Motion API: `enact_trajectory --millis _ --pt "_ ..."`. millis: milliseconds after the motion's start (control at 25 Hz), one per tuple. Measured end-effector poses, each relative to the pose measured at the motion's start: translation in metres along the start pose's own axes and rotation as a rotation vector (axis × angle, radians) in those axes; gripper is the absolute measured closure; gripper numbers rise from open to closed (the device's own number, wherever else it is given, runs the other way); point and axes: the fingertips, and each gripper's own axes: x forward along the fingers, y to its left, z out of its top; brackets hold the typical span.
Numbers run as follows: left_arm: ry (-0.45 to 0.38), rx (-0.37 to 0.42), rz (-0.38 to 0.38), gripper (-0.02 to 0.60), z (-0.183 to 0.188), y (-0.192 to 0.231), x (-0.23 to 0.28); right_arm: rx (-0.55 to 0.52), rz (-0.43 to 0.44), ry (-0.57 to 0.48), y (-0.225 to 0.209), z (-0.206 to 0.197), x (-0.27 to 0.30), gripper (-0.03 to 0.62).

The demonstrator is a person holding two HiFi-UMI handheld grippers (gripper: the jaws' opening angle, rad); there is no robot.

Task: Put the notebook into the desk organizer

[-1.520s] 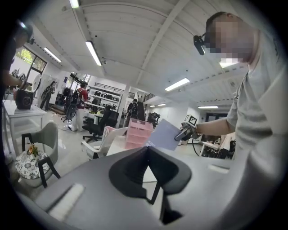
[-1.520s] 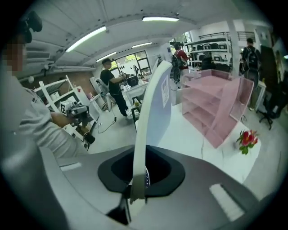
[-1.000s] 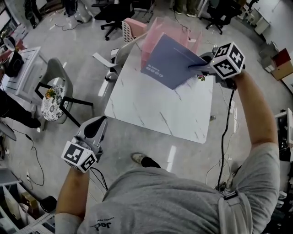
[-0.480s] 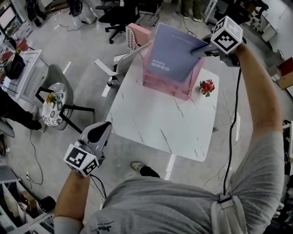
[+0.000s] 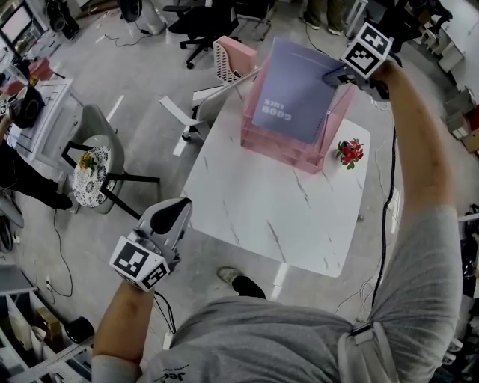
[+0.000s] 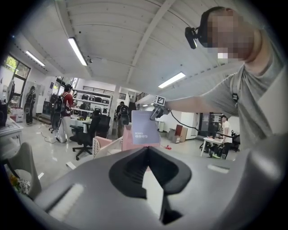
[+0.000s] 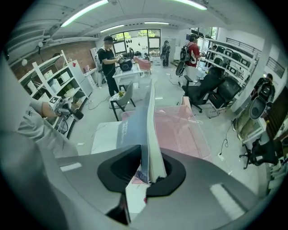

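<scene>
Pink organizer (image 5: 278, 146) waits unfilled: our right gripper (image 5: 330, 77) clamps the notebook (image 5: 293, 96) over it, seemingly above a slot, while our left gripper (image 5: 174, 212) is closed, empty.

White marble table (image 5: 277, 217) w/ red flower (image 5: 349, 152) near rt edge; grey chair (image 5: 93, 123) left; pink chair (image 5: 236, 54) behind.

Floor (image 5: 135, 82): pale grey, glossy.
Table (image 5: 284, 217): white marble top, mid-room.
Seating: grey chair (image 5: 93, 123) with floral cushion (image 5: 91, 176); black office chairs (image 5: 198, 19) farther off.
Ceiling: white beams, long strip lights (image 6: 77, 50).
Far end: windows (image 7: 135, 38); shelving (image 7: 58, 81) along a brick wall.
</scene>
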Motion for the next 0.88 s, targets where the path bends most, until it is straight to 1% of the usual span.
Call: enact_trajectory --millis 160,280,440,520,600,880 --pt "0.009 -0.009 -0.006 0.523 -0.004 0.003 0.009 0.041 -0.035 0.010 -0.026 -0.003 0.019 0.551" --pt "0.019 -0.014 -0.007 0.523 -0.009 0.006 0.013 0.072 -0.037 0.008 -0.040 -0.006 0.029 0.548" --pt "0.032 -0.027 0.000 0.523 -0.015 0.012 0.017 0.125 -0.021 -0.066 -0.056 0.002 0.032 0.551" --pt "0.040 -0.030 0.000 0.523 -0.018 0.014 0.020 0.141 -0.034 -0.092 -0.065 0.007 0.030 0.553" --pt "0.049 -0.028 0.000 0.523 -0.020 0.016 0.022 0.138 -0.062 -0.071 -0.073 0.007 0.033 0.551" --pt "0.063 -0.039 -0.010 0.523 -0.026 0.017 0.028 0.101 -0.188 0.053 -0.099 -0.005 0.073 0.526"
